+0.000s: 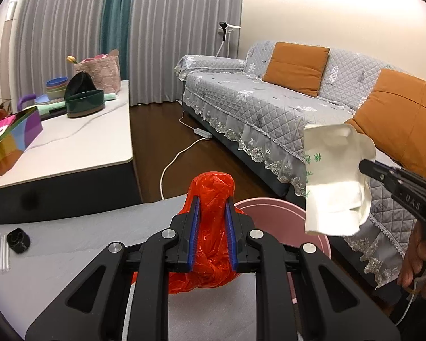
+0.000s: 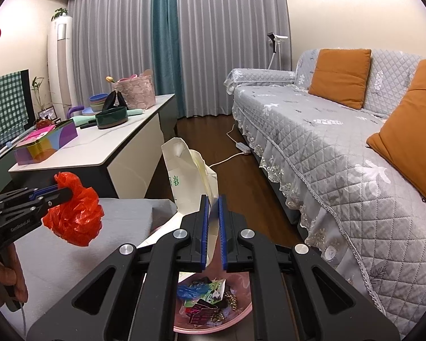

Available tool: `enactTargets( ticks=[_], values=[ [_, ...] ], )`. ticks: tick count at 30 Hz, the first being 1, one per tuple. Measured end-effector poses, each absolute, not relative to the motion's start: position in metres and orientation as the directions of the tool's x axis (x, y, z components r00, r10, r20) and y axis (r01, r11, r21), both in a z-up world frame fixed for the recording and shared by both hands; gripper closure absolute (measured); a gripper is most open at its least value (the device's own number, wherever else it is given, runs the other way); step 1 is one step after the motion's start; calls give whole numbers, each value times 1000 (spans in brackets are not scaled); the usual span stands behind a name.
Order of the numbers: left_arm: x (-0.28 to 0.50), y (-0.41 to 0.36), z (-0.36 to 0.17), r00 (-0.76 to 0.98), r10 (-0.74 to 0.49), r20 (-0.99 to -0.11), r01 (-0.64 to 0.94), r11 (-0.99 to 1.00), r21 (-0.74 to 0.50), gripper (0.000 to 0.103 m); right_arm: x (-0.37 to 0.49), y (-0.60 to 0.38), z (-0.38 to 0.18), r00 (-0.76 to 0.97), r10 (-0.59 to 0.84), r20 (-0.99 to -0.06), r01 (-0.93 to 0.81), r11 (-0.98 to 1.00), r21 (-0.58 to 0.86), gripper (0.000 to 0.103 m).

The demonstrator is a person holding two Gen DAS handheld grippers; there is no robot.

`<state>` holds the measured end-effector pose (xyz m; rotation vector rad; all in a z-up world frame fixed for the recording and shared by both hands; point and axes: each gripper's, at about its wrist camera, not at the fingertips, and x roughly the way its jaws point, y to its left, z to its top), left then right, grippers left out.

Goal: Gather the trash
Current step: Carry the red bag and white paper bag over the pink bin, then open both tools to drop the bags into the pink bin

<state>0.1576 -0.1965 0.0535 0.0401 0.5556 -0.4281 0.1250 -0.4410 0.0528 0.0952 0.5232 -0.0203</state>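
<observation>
**Now both hands are loaded — and the bin sits right beneath them**

Right, look down through the right wrist view: the pink bin [image 2: 235,316] opens at six o'clock, directly under the right gripper [image 2: 213,227], with wrappers and scraps already lying in its bottom. The jaws are pinched together on the lower edge of a crumpled white paper box [image 2: 190,176], whose long axis stands up and leans toward eleven o'clock, away from the fingers. So that piece hangs over the bin mouth, or very near it; my read is that a plain release would let it fall in.

Over in the left wrist view, the left gripper [image 1: 213,221] is clamped on a bunched red plastic bag [image 1: 210,196] — the blue pads press into both sides of it, with plastic bulging above and trailing below. The bin's pink rim [image 1: 272,204] shows just past the jaws toward one o'clock, so this hand needs a short carry that way before letting go. The right hand is the nearer of the two.

Hard to judge: most of the bin is hidden behind the left gripper's body in its own view, and its near wall is cut off by the right gripper's frame. Whether the tall box clears the rim as it tips, I cannot tell. Green print on the box is unreadable.
</observation>
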Motion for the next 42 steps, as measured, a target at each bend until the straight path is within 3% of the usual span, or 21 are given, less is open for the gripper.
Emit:
enactTargets(
  ticks=[27,30,31,32,34,42],
  values=[
    [223,-276,32,659,-487,-573,523,844,-116,85,153,-463,19,803,-62,-593,113,992,48,95],
    [230,-284,27,613,-518,-596,556,819,-140,79,156,-463,16,795,-60,-603,113,992,50,89],
    [230,-284,25,612,-516,-599,557,819,-137,76,158,-463,13,787,-60,-613,112,993,47,83],
    [229,-284,25,618,-511,-597,553,823,-132,70,160,-462,11,780,-66,-622,115,993,39,70],
    [228,-280,23,621,-509,-596,542,828,-143,69,160,-461,8,773,-90,-628,129,991,16,61],
    [213,-250,27,642,-483,-595,505,851,-145,65,160,-463,9,775,-95,-624,147,989,33,57]
  ],
)
